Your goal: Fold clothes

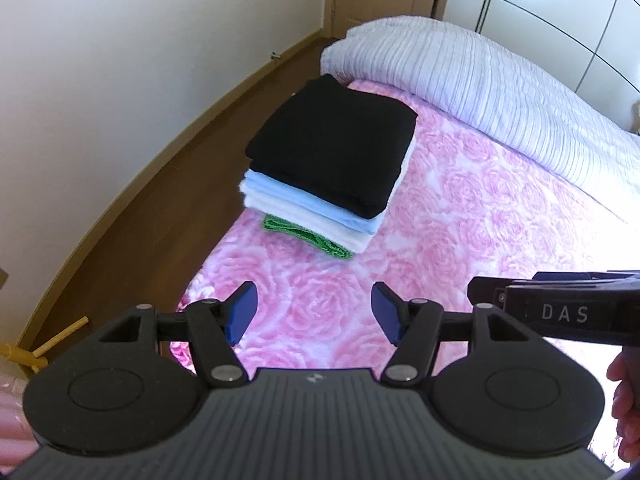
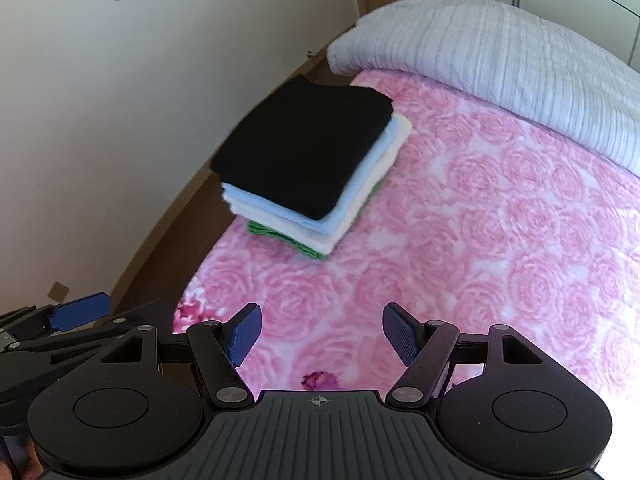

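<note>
Since the clothes already sit folded, start your read from the stack (image 1: 328, 164): a black piece (image 1: 336, 140) on top, a light blue one (image 1: 320, 204) and a white one (image 1: 332, 228) under it, and a green one (image 1: 308, 238) at the bottom, edges roughly squared, lying at the far left of the pink rose blanket (image 1: 460, 220), close to the bed's left edge and just near of the white striped quilt (image 1: 480, 80). No loose garment shows on the blanket in either view. Your left gripper (image 1: 314, 312) and right gripper (image 2: 322, 334) both hover over the near part of the blanket, well apart from the stack, fingers spread wide and holding nothing. I judge this fits either a pause between garments or the end of folding; the views cannot settle which.
</note>
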Demonstrator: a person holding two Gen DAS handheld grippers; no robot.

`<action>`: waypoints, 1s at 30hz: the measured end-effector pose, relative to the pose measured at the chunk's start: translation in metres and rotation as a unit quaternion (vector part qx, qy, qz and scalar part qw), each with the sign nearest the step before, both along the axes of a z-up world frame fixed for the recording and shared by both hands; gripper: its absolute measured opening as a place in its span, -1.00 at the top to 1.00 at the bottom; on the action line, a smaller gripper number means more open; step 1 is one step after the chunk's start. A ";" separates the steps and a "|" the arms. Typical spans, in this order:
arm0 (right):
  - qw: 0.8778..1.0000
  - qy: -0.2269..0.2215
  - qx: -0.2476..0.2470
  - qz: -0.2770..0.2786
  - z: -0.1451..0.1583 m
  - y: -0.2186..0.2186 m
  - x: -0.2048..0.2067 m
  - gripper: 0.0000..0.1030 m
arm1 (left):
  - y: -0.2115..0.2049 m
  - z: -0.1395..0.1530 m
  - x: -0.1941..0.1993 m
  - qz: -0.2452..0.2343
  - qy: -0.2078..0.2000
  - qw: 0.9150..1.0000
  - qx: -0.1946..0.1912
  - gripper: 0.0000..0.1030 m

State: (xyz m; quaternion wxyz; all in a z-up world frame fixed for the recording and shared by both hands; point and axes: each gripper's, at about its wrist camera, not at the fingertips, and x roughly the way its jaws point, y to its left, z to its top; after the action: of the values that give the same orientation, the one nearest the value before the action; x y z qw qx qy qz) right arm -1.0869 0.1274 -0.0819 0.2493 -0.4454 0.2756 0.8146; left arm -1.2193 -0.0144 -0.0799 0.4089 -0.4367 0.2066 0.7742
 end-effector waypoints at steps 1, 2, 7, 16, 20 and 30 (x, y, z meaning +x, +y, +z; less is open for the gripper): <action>1.000 -0.003 -0.001 -0.003 -0.002 0.002 -0.001 -0.37 | 0.004 -0.002 -0.005 -0.003 -0.004 1.000 0.000 -0.15; 1.000 -0.007 -0.002 -0.005 -0.003 0.004 -0.003 -0.37 | 0.008 -0.004 -0.009 -0.007 -0.008 1.000 0.000 -0.15; 1.000 -0.020 -0.005 -0.020 -0.010 0.014 -0.018 -0.37 | 0.028 -0.013 -0.036 -0.025 -0.014 1.000 -0.004 -0.15; 0.998 -0.041 -0.006 -0.048 -0.025 0.032 -0.051 -0.37 | 0.055 -0.027 -0.069 -0.047 -0.024 0.999 -0.009 -0.15; 0.997 -0.049 -0.009 -0.057 -0.029 0.040 -0.058 -0.37 | 0.065 -0.032 -0.077 -0.056 -0.029 0.998 -0.015 -0.15; 0.996 -0.061 -0.014 -0.060 -0.037 0.056 -0.072 -0.37 | 0.079 -0.041 -0.085 -0.051 -0.037 0.998 -0.022 -0.15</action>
State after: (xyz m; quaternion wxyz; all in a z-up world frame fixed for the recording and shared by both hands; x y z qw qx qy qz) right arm -1.1585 0.1830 -0.1189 0.3082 -0.4804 0.2971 0.7655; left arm -1.3040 0.0650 -0.1208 0.4456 -0.4624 0.2306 0.7311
